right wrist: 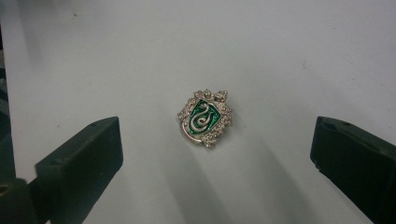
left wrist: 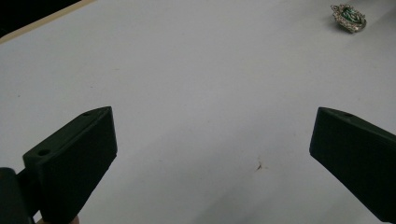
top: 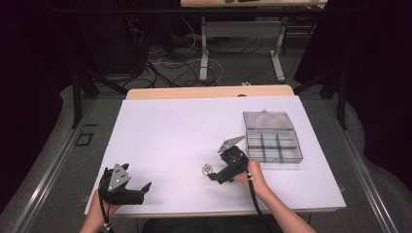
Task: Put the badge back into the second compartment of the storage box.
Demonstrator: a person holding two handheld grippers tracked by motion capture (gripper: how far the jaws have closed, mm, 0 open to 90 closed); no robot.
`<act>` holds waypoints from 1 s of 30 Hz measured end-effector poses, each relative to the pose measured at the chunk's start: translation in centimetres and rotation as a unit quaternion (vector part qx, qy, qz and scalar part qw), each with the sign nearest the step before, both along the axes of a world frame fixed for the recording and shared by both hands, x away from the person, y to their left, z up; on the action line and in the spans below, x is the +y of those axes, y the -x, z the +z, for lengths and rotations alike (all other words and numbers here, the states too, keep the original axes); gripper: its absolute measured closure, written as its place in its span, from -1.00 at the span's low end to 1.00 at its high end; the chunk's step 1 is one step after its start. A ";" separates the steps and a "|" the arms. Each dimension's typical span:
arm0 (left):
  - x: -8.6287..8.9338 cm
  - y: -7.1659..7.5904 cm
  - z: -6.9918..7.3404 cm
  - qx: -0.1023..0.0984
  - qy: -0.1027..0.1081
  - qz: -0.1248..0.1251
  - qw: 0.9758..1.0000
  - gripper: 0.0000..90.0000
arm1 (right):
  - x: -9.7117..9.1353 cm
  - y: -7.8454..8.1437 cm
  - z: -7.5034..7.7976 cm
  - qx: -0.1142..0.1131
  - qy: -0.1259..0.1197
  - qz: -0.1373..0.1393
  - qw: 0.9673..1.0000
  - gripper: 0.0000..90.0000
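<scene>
My right gripper (top: 214, 175) hovers low over the white surface (top: 170, 131), jaws spread wide and holding nothing; one small silver crest pin (right wrist: 204, 118), with a green shield and a coiled snake on it, lies flat on the surface between and just ahead of those jaws, touching neither; in the high view the pin (top: 207, 169) sits just left of the gripper, near the middle of the front half of the surface; nothing lies between the jaws and the pin. One clear plastic compartment box (top: 273, 144) stands just behind and to the right of my right hand (top: 255, 175), its lid (top: 268, 120) laid back flat toward the far edge; the compartments I can make out number about six, and what they hold I cannot tell. My left gripper (top: 138, 192) rests near the front left corner of the surface, well apart from the pin, jaws also wide and empty; from it the pin (left wrist: 349, 17) shows far off across bare white. Two grippers, one pin, one box.
</scene>
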State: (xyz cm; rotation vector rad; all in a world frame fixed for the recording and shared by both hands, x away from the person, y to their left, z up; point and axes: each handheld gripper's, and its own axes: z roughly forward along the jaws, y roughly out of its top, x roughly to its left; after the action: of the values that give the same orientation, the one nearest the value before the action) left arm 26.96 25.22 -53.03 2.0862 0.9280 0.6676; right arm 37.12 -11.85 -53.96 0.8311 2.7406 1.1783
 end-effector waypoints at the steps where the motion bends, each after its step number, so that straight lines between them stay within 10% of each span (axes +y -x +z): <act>1: 0.0 0.0 0.0 0.000 0.000 0.000 1.000 -0.98 | 0.1 0.1 0.0 0.007 0.002 -0.010 1.000 -0.90; 30: 0.1 0.0 0.0 -0.002 -0.007 -0.002 1.000 -0.98 | 2.8 -0.6 -1.1 0.011 0.037 0.003 0.999 0.12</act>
State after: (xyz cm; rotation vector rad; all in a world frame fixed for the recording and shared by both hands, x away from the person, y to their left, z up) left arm 26.97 25.30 -53.01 2.0978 0.9200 0.6780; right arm 37.76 -9.06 -55.07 0.8314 2.7871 1.0680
